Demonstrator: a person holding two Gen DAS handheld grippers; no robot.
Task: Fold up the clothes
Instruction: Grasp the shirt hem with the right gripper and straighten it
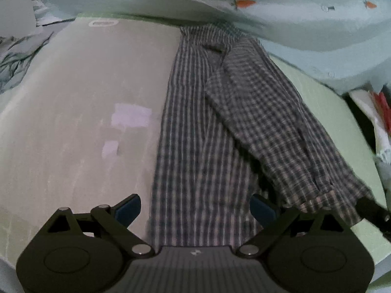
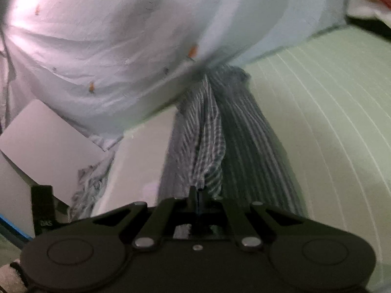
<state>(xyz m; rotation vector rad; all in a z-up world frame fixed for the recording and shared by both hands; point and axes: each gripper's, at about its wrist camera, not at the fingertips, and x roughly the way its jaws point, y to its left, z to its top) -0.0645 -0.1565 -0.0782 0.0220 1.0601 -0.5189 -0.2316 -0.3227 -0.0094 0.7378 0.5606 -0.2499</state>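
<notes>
1. We see a pale blue quilt (image 1: 281,22) printed with small orange carrots filling the top of both views; in the right wrist view it bulges across the upper left, blurred.
2. Below it lies a light green mat (image 2: 317,122) with thin white lines, bare across the right half of the right wrist view.
3. A smooth beige sheet (image 1: 80,112) covers the left half of the left wrist view and is uncovered up to the shirt's straight left edge. An oval mark near its top edge is too blurred for us to read.
4. The checked shirt (image 1: 202,146) runs from the quilt's edge down the centre of the left wrist view, with one sleeve (image 1: 276,131) lying diagonally toward the lower right.
5. Our right gripper (image 2: 199,195) has its fingers pinched together on a bunched fold of the shirt, low in the centre of its view.
6. Our left gripper (image 1: 195,210) stands wide, with nothing clamped and shirt cloth beneath the gap.
7. A black bracket at the lower left of the right wrist view bears small letters that we cannot make out.
</notes>
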